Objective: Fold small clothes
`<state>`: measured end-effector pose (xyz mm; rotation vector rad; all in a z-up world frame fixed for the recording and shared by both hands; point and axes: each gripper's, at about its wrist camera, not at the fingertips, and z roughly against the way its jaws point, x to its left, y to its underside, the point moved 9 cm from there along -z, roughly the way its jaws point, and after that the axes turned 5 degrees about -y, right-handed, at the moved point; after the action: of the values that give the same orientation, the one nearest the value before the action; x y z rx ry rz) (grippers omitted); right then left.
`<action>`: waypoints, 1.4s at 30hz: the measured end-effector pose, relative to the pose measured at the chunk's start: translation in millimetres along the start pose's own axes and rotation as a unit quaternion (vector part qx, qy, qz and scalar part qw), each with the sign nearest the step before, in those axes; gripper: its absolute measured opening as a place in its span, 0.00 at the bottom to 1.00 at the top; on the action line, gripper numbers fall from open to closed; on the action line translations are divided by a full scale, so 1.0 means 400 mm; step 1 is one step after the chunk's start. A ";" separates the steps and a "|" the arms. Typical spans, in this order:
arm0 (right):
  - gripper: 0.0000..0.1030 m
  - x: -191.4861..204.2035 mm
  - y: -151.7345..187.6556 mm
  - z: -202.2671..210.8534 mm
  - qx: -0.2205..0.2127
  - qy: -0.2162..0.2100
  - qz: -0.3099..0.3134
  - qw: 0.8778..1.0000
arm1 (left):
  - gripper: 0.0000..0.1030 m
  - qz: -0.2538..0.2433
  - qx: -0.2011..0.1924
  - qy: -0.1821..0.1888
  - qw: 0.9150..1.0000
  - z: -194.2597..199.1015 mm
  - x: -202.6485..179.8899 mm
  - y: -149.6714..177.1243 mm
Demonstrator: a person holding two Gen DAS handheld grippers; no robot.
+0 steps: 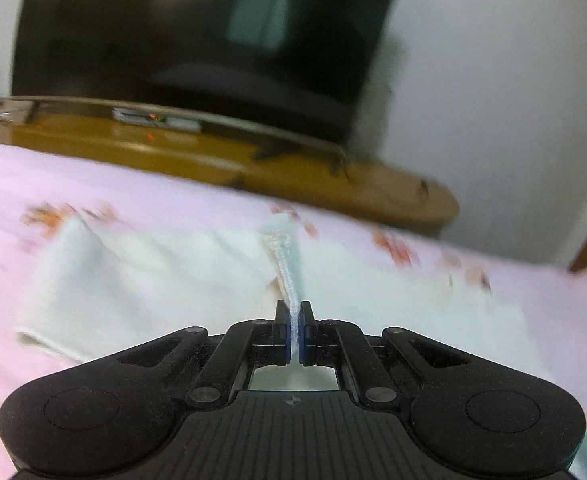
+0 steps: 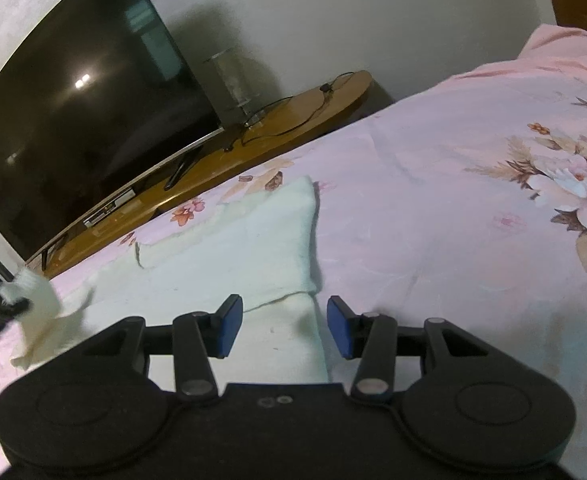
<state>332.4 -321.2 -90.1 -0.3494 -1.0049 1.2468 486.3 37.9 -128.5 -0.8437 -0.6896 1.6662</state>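
Now one white garment [image 2: 229, 248] spread on one pink floral bedsheet [image 2: 453, 200], two grippers at work. Left gripper [image 1: 295, 334] clamped tight on a ribbed edge of the garment, pinched fold lifted off the sheet. Right gripper [image 2: 285, 330] spread wide, gripping nothing, poised over the garment's right edge. Plenty of bare sheet to the right. Beyond the bed edge, one wooden stand [image 2: 293, 120] bearing one dark television [image 2: 73, 120].
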 end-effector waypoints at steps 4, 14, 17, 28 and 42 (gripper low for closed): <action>0.48 0.011 -0.003 -0.002 0.000 -0.010 -0.009 1.000 | 0.58 -0.077 0.046 0.042 0.995 -0.033 -0.126 0.086; 0.48 0.223 0.020 -0.144 0.036 -0.176 -0.081 0.980 | 0.61 0.034 -0.012 -0.052 0.998 0.135 0.150 0.065; 0.48 0.298 0.073 -0.250 0.082 -0.196 -0.097 0.972 | 0.61 0.051 0.002 -0.076 0.996 0.137 0.225 0.086; 0.23 0.390 0.154 -0.409 0.140 -0.188 -0.096 0.967 | 0.61 0.074 0.031 -0.066 0.995 0.057 0.273 0.112; 0.05 0.490 -0.034 -0.236 0.018 -0.241 0.052 0.969 | 0.61 0.071 0.044 -0.058 0.995 -0.019 0.193 0.087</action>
<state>411.2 -122.6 -46.5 -0.0667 -1.3882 1.4819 461.3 104.6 -174.8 -0.7516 -0.6443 1.8710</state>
